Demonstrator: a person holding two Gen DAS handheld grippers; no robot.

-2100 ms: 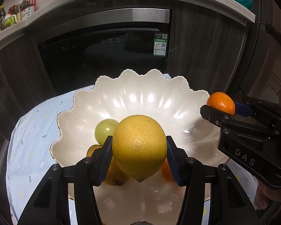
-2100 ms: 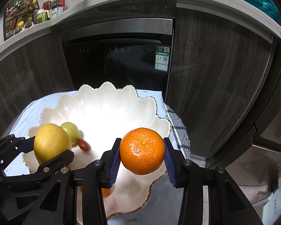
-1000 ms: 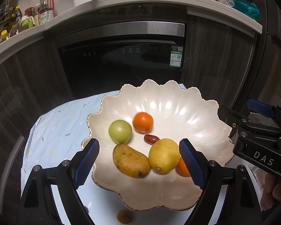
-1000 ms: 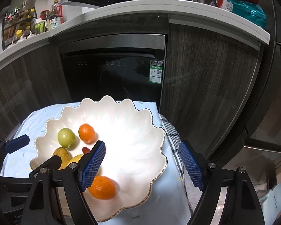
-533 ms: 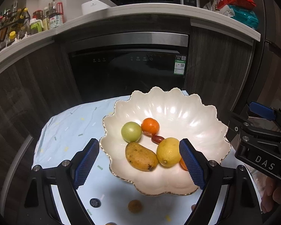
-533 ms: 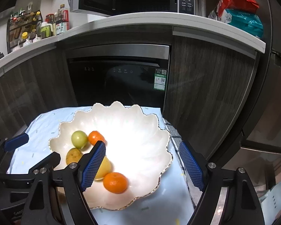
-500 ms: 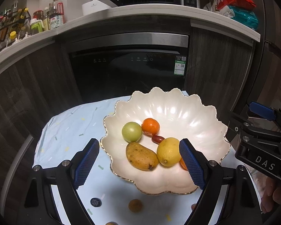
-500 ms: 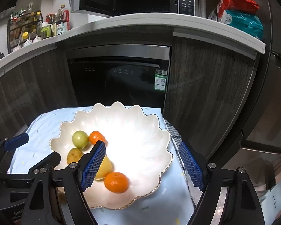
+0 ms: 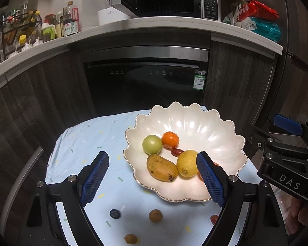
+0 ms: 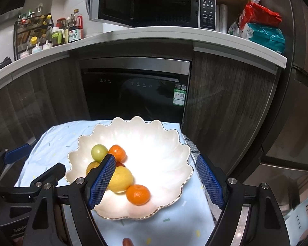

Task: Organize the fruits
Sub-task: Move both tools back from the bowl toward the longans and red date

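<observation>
Left wrist view
Left gripper [image 9: 152, 176]: jaws spread wide, nothing between the blue pads, held above the near left rim of the bowl.
Scalloped bowl [image 9: 221, 135]: white, gold-edged, on the right half of the pale blue cloth [image 9: 82, 141]; its far rim reaches the cloth's back edge.
Fruit in bowl: green fruit [image 9: 152, 144], small orange [image 9: 170, 140], red date [image 9: 177, 152], mango [image 9: 161, 167] and lemon [image 9: 187, 163], grouped on the left and near side; the mango touches the lemon. The bowl's right and far parts are bare.
Loose on cloth: blueberry [image 9: 115, 213], two brown longans [image 9: 155, 215] [image 9: 130, 238] and a red piece [image 9: 214, 218], all in front of the bowl and apart from each other.
Bare cloth: a broad strip left of the bowl.

Right wrist view
Right gripper [image 10: 157, 181]: jaws wide apart and empty, above the bowl's near half.
Mandarin [image 10: 138, 194]: in the bowl near its front rim, touching the lemon.
Right edge: the bowl's rim lies close to the cloth's right border, where a checked towel [image 10: 192, 146] shows beside the cabinet.
Front edge: a red date [image 10: 127, 242] lies on the cloth below the bowl.
</observation>
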